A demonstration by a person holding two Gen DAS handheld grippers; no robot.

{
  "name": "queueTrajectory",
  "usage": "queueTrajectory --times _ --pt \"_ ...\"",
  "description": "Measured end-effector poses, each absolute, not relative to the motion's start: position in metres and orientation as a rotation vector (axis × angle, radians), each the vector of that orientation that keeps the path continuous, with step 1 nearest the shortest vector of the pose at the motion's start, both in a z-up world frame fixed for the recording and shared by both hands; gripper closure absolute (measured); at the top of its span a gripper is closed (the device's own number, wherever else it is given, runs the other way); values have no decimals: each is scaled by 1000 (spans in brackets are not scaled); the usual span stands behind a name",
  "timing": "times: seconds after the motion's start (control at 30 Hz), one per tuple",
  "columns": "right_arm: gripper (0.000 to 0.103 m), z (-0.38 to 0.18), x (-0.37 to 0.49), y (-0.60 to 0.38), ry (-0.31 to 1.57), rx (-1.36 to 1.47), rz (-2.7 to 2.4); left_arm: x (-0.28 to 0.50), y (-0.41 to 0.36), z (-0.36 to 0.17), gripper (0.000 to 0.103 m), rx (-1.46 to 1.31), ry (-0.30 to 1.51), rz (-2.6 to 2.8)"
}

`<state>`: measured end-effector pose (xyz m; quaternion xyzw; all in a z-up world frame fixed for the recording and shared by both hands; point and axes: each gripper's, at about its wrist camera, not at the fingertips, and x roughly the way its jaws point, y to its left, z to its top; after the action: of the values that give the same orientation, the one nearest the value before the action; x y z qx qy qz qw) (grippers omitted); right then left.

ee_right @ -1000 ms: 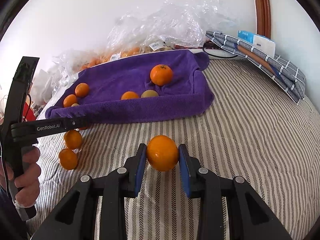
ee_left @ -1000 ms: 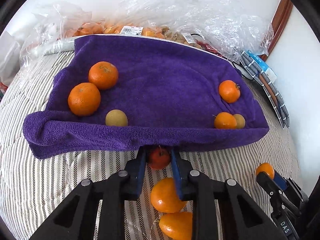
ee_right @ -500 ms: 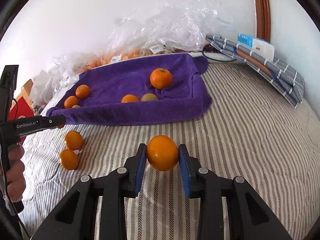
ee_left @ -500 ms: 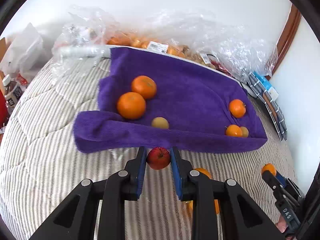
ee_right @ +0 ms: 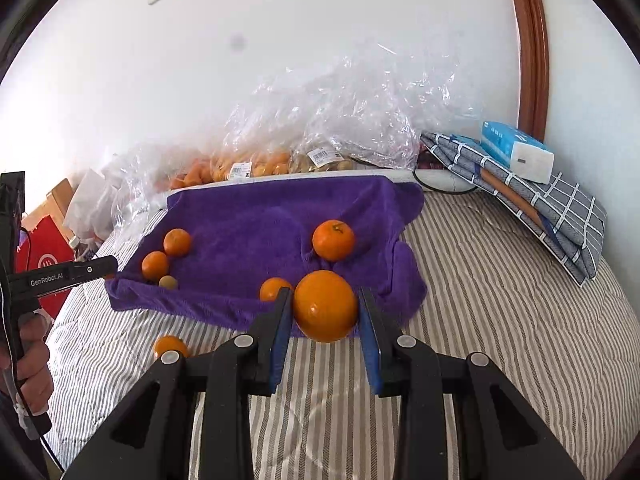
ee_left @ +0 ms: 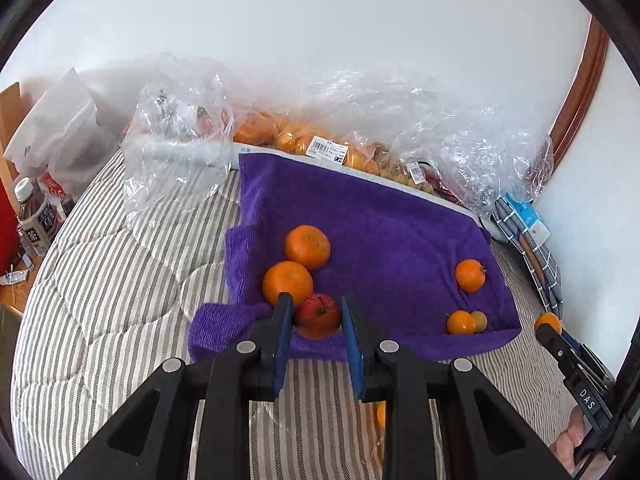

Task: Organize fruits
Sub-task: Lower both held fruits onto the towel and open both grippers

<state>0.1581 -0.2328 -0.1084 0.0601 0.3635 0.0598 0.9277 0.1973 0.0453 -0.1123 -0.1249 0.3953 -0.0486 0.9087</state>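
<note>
the left gripper grasps a small red apple between its two blue pads, and it holds the apple above the near left edge of the purple towel. directly behind the apple, two oranges lie on the towel close together, the nearer one just behind the left finger. on the right part of the towel there is one more orange, and near the front edge a smaller orange touches a little yellow-green fruit.

the right gripper is clenched on a big orange, held over the striped bed cover at the near right edge of the towel. from this view, a small brownish fruit sits on the left part of the towel beside the two oranges. one loose orange lies on the bed cover in front of the towel, apart from it.

behind the towel, clear plastic bags with more orange fruits lean at the white wall. at the right, a folded checked cloth lies on the bed with a blue tissue pack on top. a drink bottle stands at the far left, beside the bed.
</note>
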Motion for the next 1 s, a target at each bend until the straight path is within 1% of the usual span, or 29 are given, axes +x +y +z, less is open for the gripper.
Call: queueTrajectory --times 0.23,0.43,0.6,0.73,1.0 --pt "71 -112 197 -234 737 118 108 232 36 -123 79 -268 827 -129" --pt "71 -136 220 -235 773 111 98 256 25 -141 79 -287 853 -148" --pt "71 -154 230 -239 807 151 107 262 17 -154 79 -273 865 -162" --pt "71 -159 232 -236 818 131 116 265 17 -163 79 -289 883 -177" --pt "71 -165 236 -228 836 119 118 264 17 -165 79 -279 871 -177"
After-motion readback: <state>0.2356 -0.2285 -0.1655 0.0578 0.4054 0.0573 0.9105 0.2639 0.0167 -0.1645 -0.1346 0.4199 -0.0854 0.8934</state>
